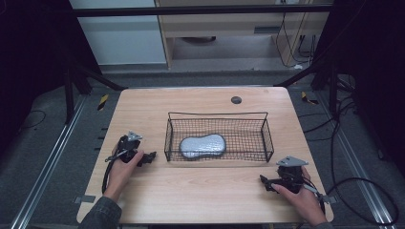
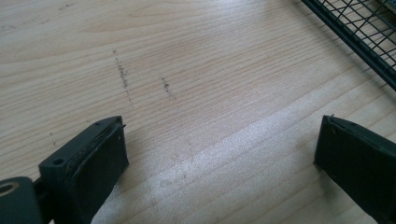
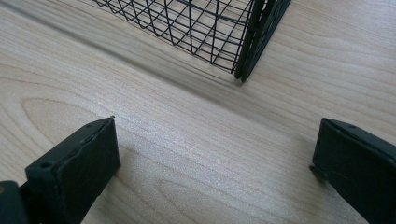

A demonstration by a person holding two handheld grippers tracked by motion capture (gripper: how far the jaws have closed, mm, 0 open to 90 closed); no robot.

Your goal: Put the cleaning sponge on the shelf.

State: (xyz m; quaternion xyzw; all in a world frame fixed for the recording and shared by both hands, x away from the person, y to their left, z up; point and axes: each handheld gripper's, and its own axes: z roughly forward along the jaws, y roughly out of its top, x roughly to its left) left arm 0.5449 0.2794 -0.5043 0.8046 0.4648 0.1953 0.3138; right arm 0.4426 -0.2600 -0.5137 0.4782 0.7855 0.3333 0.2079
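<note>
Left gripper (image 1: 143, 158): its fingers (image 2: 88, 161) stand wide apart with nothing between them, only bare desk (image 2: 201, 93) showing in the gap. They are low over the wood and aimed toward the wire basket (image 1: 217, 136). In the left gripper view, the basket's black mesh wall (image 2: 359, 32) lies ahead of the fingers and off to their right, near but not touching.

Right gripper (image 1: 268, 183): its fingers (image 3: 79, 163) are likewise spread wide and hold nothing. In the right gripper view, a near corner of the basket (image 3: 247, 42) stands ahead of the fingers, roughly over the gap between them, with a strip of bare desk separating the two.

Each gripper is held by one of the person's hands (image 1: 123, 171), with a cable trailing from it.

Silver-grey pouch (image 1: 202, 145): it lies flat on the basket floor, in the left half, behind the front wall. It is beyond both pairs of fingers and clear of them, closer to the left pair than to the right.
</note>
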